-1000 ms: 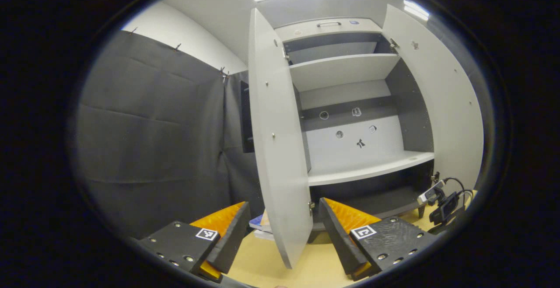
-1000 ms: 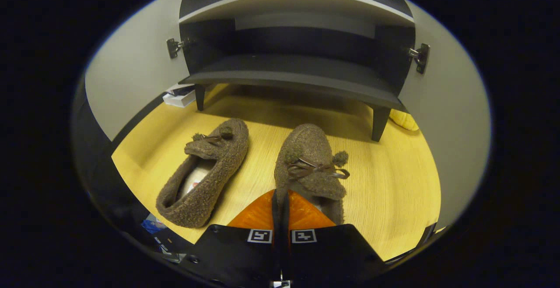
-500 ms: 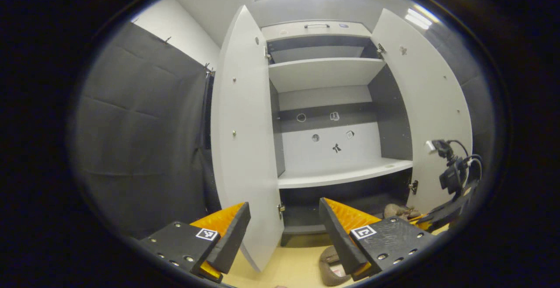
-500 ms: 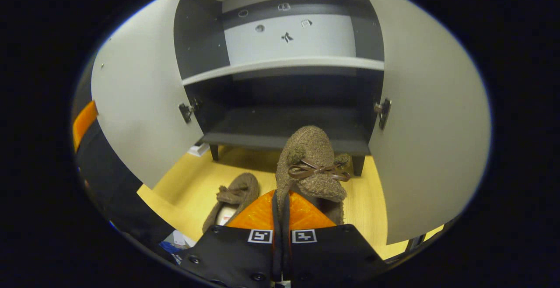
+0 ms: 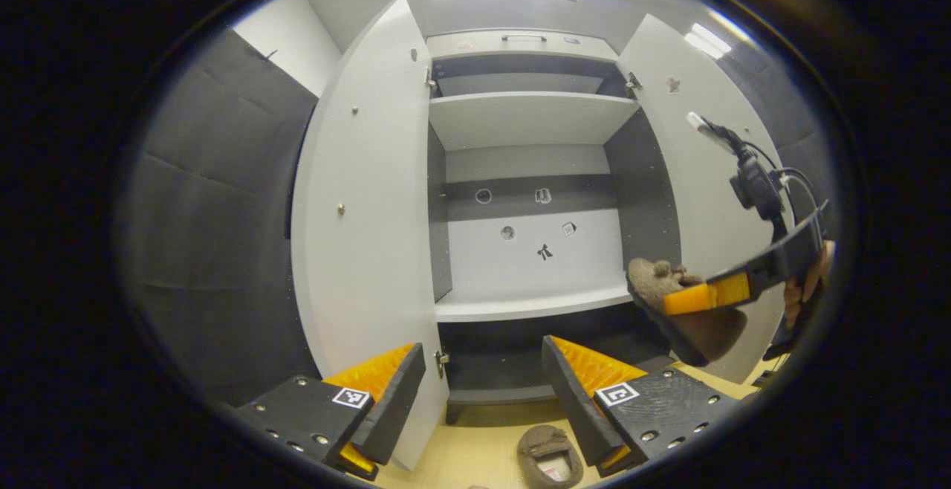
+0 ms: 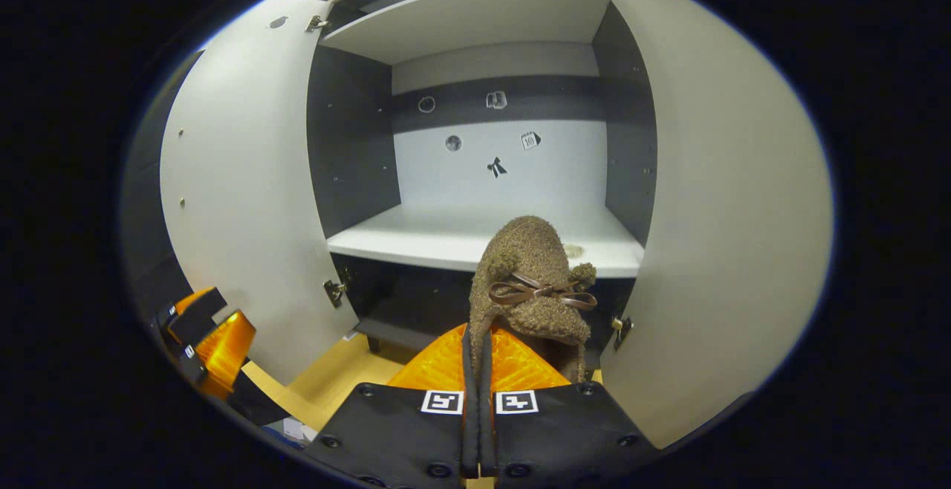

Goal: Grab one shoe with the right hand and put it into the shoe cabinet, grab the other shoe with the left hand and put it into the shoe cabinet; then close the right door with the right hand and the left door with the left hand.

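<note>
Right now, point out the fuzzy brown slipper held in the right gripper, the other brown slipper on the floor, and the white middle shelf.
fuzzy brown slipper (image 6: pixel 529 281): right gripper view, on its toe top above the bow.
other brown slipper (image 5: pixel 548 453): left gripper view, on its upper.
white middle shelf (image 6: pixel 446 232): right gripper view, on its bare top.

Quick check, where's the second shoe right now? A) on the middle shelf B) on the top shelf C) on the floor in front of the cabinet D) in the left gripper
C: the left gripper view shows the second shoe lying on the floor below the open cabinet, beside the open left gripper.
</note>
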Available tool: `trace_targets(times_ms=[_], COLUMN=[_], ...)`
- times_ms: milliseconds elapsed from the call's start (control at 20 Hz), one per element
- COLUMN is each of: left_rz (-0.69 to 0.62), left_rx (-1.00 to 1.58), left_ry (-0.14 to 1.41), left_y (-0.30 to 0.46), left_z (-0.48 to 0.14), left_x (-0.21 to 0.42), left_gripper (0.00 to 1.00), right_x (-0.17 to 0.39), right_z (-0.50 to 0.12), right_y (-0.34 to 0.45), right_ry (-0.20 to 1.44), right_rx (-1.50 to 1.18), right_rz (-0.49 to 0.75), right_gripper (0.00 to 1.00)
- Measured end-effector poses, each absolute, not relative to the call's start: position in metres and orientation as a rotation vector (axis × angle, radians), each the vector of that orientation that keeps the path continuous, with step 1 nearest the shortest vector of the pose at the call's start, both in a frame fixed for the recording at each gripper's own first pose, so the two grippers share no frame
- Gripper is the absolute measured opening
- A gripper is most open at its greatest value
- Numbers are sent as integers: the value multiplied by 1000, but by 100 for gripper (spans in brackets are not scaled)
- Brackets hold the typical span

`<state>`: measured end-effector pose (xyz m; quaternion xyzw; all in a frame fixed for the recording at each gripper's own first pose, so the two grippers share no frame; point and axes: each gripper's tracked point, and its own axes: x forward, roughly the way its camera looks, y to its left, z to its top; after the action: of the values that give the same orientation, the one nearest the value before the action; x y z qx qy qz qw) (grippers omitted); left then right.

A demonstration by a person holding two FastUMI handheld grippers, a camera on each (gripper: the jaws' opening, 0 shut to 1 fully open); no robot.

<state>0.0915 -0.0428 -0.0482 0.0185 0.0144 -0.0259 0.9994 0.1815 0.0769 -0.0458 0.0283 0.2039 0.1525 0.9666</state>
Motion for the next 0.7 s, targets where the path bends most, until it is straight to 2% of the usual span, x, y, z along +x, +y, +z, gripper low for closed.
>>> trace_targets(times_ms=[300, 350, 400, 500, 600, 700], left_rz=[-73, -78, -82, -92, -100, -108], left_rx=[10, 11, 14, 19, 14, 4], left_ry=[46, 53, 58, 66, 73, 85], left_y=[-41, -41, -40, -41, -42, -42], left_z=[-64, -67, -70, -75, -80, -84], left_x=[100, 101, 102, 102, 103, 104], left_gripper=[94, 100, 100, 100, 95, 91], right_x=[243, 255, 266, 290, 311, 334], right_z=[-1, 5, 11, 19, 18, 13], right_y=[81, 82, 82, 83, 83, 82], right_ry=[315, 305, 298, 290, 302, 326], right_rx=[-13, -19, -24, -23, -33, -59], right_rz=[285, 280, 272, 256, 242, 225], right_gripper=[0, 0, 2, 0, 2, 0])
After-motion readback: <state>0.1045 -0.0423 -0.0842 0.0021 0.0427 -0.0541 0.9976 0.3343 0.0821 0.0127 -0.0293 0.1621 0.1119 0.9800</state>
